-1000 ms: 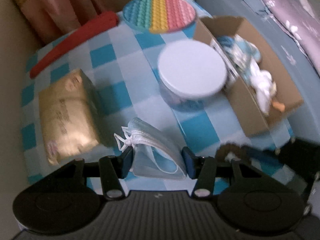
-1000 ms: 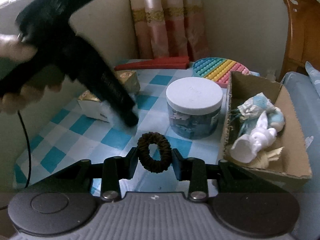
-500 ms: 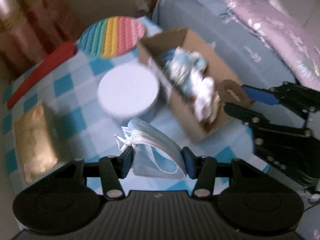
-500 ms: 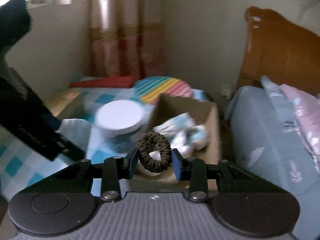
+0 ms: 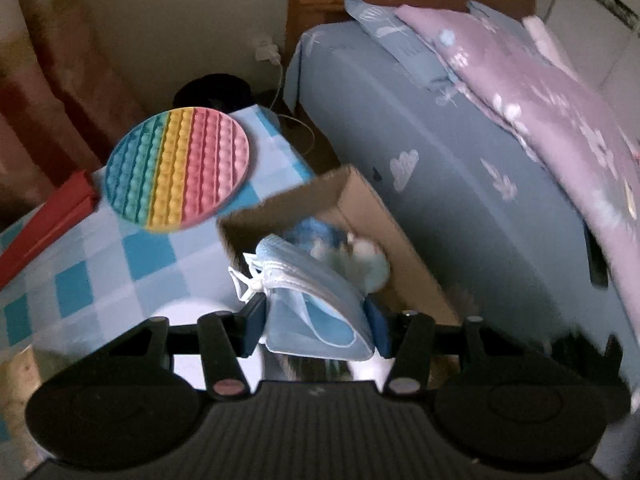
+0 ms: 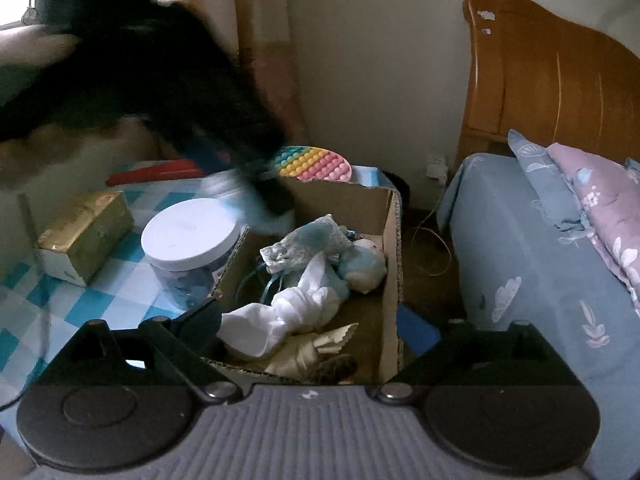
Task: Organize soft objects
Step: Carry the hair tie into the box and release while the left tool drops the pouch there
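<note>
My left fingers (image 5: 316,322) pinch a pleated blue mask (image 5: 310,304) above the cardboard box (image 6: 386,240) of soft cloths (image 6: 304,304), right fingers (image 6: 308,326) spread empty.

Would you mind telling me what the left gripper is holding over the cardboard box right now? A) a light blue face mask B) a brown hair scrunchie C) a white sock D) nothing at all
A: in the left wrist view the left gripper has its jaws closed on a folded light blue face mask, white ear loops bunched at one side, above the cardboard box.
</note>
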`<state>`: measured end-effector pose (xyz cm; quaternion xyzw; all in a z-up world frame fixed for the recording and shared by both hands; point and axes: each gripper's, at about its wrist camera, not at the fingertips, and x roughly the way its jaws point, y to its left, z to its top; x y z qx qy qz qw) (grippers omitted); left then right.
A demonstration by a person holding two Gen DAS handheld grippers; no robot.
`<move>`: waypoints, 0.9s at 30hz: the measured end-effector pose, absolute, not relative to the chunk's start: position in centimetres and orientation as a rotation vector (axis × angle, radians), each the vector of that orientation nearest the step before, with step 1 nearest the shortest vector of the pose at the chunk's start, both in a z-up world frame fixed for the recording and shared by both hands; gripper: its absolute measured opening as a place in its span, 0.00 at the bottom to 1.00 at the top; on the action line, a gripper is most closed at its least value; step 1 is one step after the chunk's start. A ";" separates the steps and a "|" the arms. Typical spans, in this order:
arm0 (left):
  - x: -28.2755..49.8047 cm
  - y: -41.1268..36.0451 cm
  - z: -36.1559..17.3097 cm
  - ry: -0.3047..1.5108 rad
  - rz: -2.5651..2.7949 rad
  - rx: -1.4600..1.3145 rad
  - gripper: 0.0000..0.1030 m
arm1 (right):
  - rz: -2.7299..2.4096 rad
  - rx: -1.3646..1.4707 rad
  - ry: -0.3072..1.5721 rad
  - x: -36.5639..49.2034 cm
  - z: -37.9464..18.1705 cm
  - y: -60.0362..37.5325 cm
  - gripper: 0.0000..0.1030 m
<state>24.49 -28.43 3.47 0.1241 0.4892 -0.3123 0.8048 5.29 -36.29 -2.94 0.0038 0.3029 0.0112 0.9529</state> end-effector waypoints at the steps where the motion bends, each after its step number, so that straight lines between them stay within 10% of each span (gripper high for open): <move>1: 25.2 -28.9 3.1 1.054 -0.667 0.251 0.51 | 0.022 0.009 0.615 5.2 -3.0 -36.3 0.94; 6: 27.6 -31.0 1.3 1.069 -0.655 0.196 0.52 | 0.034 0.020 0.622 5.2 -3.0 -36.2 0.94; 10: 28.2 -31.2 0.7 1.047 -0.618 0.174 0.82 | 0.037 0.014 0.621 5.3 -3.1 -36.0 0.94; 27: 18.0 -22.0 4.5 0.740 -0.529 0.310 0.97 | -0.037 0.073 0.720 4.8 -1.9 -34.6 1.00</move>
